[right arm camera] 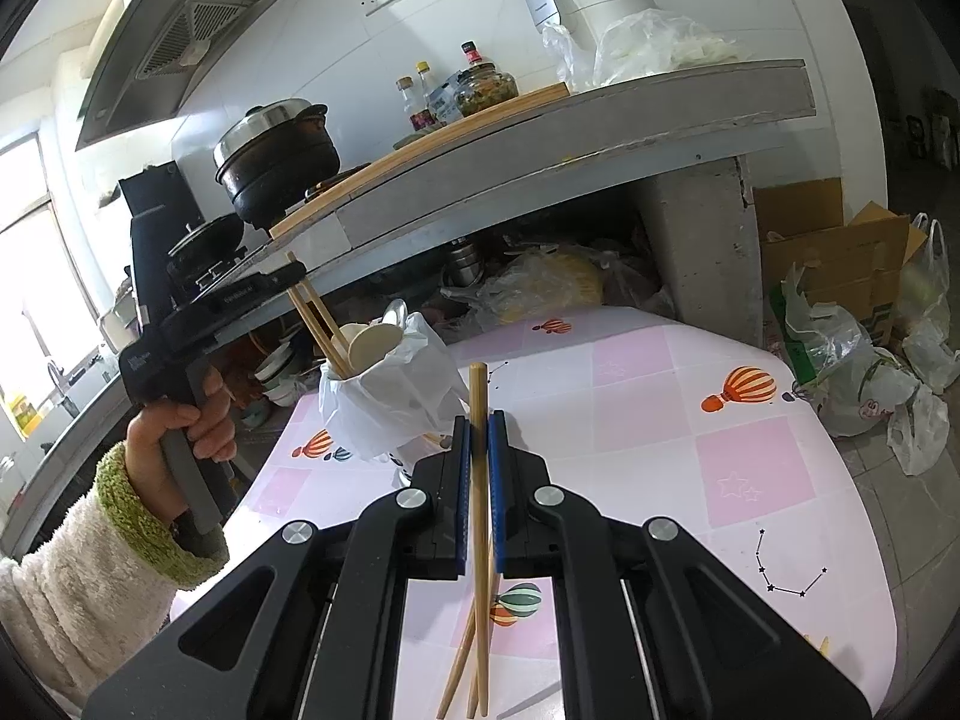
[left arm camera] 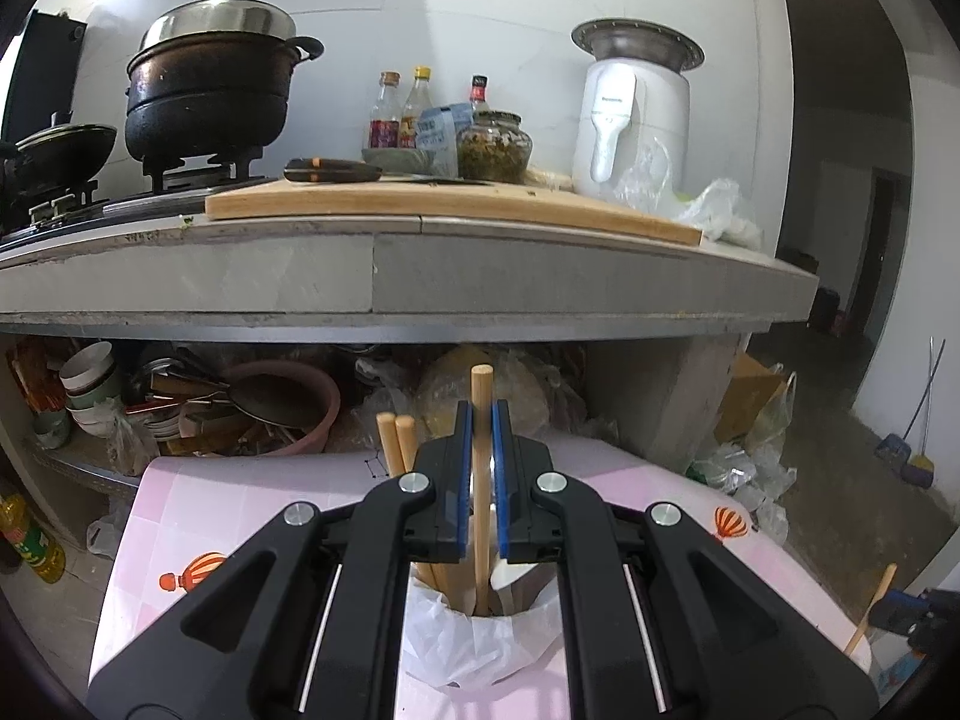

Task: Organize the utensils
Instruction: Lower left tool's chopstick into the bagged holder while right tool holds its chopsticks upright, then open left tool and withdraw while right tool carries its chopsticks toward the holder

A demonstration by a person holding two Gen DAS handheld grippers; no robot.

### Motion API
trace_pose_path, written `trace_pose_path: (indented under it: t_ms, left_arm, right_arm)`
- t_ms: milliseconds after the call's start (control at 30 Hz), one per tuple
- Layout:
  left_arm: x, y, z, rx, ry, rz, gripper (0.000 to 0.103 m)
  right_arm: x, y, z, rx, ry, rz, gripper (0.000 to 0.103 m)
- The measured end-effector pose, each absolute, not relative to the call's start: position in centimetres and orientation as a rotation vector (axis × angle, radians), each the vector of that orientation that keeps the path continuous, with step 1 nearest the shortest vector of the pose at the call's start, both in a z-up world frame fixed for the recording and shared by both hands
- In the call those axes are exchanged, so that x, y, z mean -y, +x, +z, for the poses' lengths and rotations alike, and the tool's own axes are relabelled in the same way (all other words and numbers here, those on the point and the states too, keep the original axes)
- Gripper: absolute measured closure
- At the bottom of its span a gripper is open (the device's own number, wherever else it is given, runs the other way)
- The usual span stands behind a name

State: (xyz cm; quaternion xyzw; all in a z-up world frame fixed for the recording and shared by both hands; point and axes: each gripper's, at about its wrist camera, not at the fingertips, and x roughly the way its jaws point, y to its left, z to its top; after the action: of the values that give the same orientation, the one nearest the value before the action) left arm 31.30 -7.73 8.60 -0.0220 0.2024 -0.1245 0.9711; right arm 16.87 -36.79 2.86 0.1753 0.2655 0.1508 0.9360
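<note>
Left gripper (left arm camera: 482, 414) clamped on single wooden chopstick (left arm camera: 480, 396), upright, lower end inside holder (left arm camera: 480, 630). Holder lined with white plastic bag (left arm camera: 438, 642); two more chopsticks (left arm camera: 396, 441) and pale spoon (left arm camera: 510, 573) already in it. Holder on pink checked tablecloth (left arm camera: 630, 480). Right gripper (left arm camera: 912, 615) at right edge with another chopstick (left arm camera: 873, 609). Counter (left arm camera: 480, 276) behind.

Pink checked tablecloth (right arm camera: 630, 396) — striped balloons (right arm camera: 747, 387)
</note>
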Motion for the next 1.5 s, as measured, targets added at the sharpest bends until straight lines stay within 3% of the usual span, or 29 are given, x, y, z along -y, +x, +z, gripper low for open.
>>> trace_pose_path:
  t_ms: [900,1033,1500]
  left_arm:
    - [7.4,30.0,7.3,-0.451,0.043,-0.196,0.096]
    - [6.9,29.4,7.6,-0.438,0.039,-0.185,0.072]
    - [3.0,24.6,7.9,-0.405,-0.039,-0.163,0.053]
  right_arm:
    - [36.8,16.4,3.0,-0.54,0.357,0.304,0.097]
    - [36.6,16.3,3.2,-0.536,0.351,0.304,0.097]
    - [35.9,17.2,6.9,-0.479,0.336,0.359,0.097]
